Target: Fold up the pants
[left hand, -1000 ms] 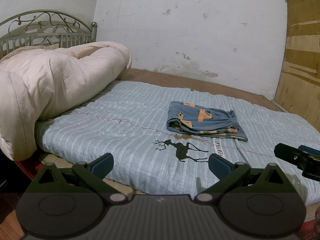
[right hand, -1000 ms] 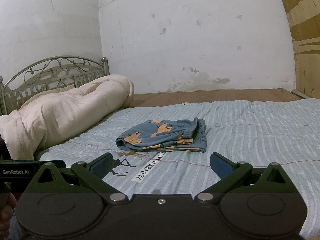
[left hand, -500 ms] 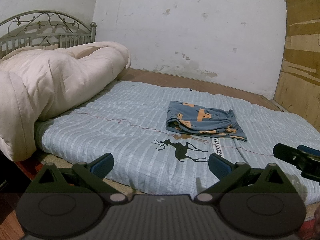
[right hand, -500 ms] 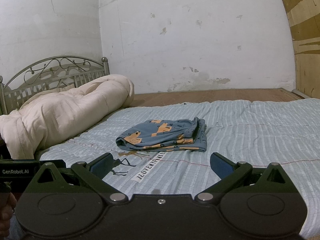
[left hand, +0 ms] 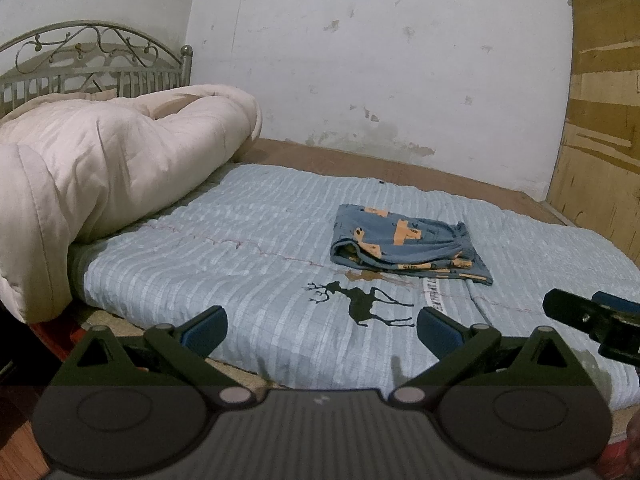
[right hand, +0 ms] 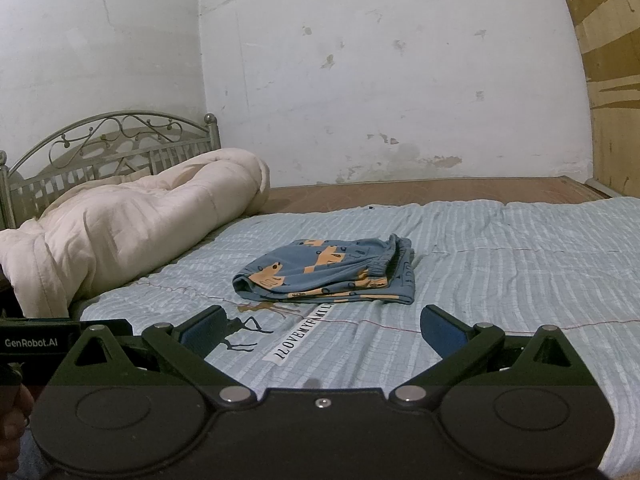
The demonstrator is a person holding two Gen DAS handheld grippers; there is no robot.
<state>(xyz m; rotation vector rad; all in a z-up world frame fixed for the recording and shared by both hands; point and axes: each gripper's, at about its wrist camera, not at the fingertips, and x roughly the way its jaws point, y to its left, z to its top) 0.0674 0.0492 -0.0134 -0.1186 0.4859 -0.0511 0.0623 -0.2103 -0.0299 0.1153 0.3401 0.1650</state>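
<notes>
I have both tongs held low at the near edge of the bed, neither one touching anything. My left tongs (left hand: 320, 328) stand wide apart with nothing between the blue pads, and my right tongs (right hand: 322, 328) are spread just as wide and equally empty. In the left wrist view the tip of the right tongs pokes in at the right edge, off to the side and well short of the garment.

The pants (left hand: 408, 246) lie folded into a compact rectangle on the pale blue striped quilt (left hand: 240, 240), about mid-bed, well apart from both tongs. They are blue with orange patches; in the right wrist view the pants (right hand: 328, 272) show a rounded fold on their left side and a gathered elastic waistband on the right, with the layered edges facing me. Just in front of them, the quilt carries a black deer print (left hand: 360, 304) and a white strip of lettering (right hand: 304, 336), the pants' near edge sitting right beside both.

To the left, a cream comforter (left hand: 100, 184) is bunched up against the metal headboard (right hand: 112, 148), apart from the pants. A scuffed white wall (right hand: 360, 80) runs behind the bed, with wooden panelling (left hand: 600, 120) on the right.
</notes>
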